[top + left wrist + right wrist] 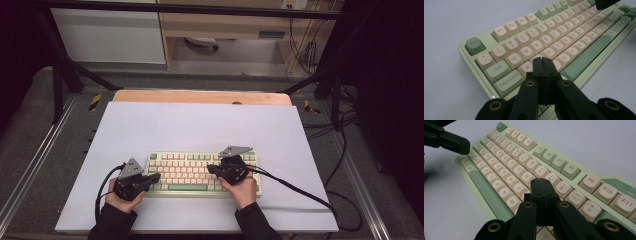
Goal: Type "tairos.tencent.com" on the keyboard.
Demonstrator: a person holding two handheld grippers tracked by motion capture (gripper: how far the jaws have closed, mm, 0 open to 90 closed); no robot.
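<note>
A pale green keyboard (202,172) with cream keys lies on the white sheet, near its front edge. My left gripper (156,177) is shut and empty, its tip over the keyboard's left end; in the left gripper view the closed jaws (543,60) hang over the home row by the A key (527,67). My right gripper (210,169) is shut and empty too, pointing left over the keyboard's right half. In the right gripper view its joined tip (541,180) sits above the keys near the K and 0 keys. Whether either tip touches a key I cannot tell.
The white sheet (200,125) covers the table top, with a wooden strip (200,96) at its far edge. A black cable (300,192) trails from the right gripper across the sheet's right front. Metal rails and loose cables lie beside the table.
</note>
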